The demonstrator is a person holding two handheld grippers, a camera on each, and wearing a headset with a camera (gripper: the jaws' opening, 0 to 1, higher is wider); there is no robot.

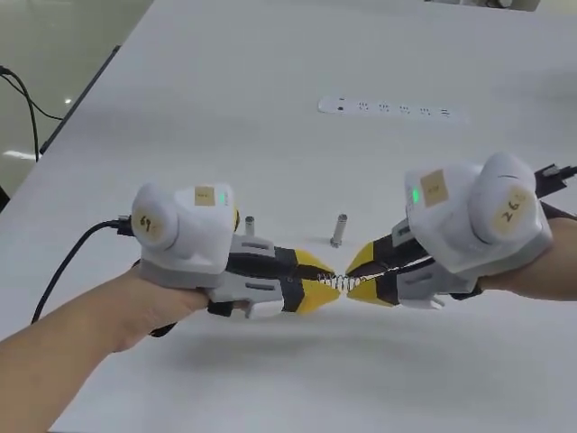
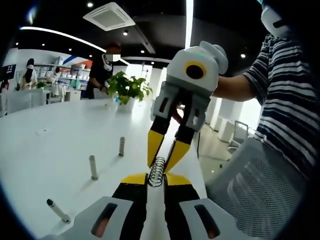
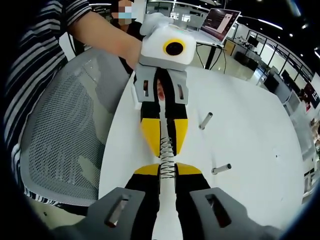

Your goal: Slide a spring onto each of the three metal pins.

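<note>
A small metal spring (image 1: 341,284) hangs just above the table between the two grippers' yellow tips. My left gripper (image 1: 329,287) comes in from the left, my right gripper (image 1: 353,280) from the right, tip to tip. In the left gripper view the spring (image 2: 157,172) sits in my left gripper (image 2: 156,179), with the right gripper's fingers (image 2: 154,145) closing on its far end. In the right gripper view the spring (image 3: 168,155) spans from my right gripper (image 3: 167,171) to the left one. One metal pin (image 1: 339,230) stands behind the tips, another pin (image 1: 250,224) behind the left gripper.
A white power strip (image 1: 388,109) lies farther back on the white table (image 1: 225,81). Three pins show in the left gripper view, the nearest pin (image 2: 57,210) leaning. A mesh chair (image 3: 65,145) stands by the table's near edge. People stand in the far background.
</note>
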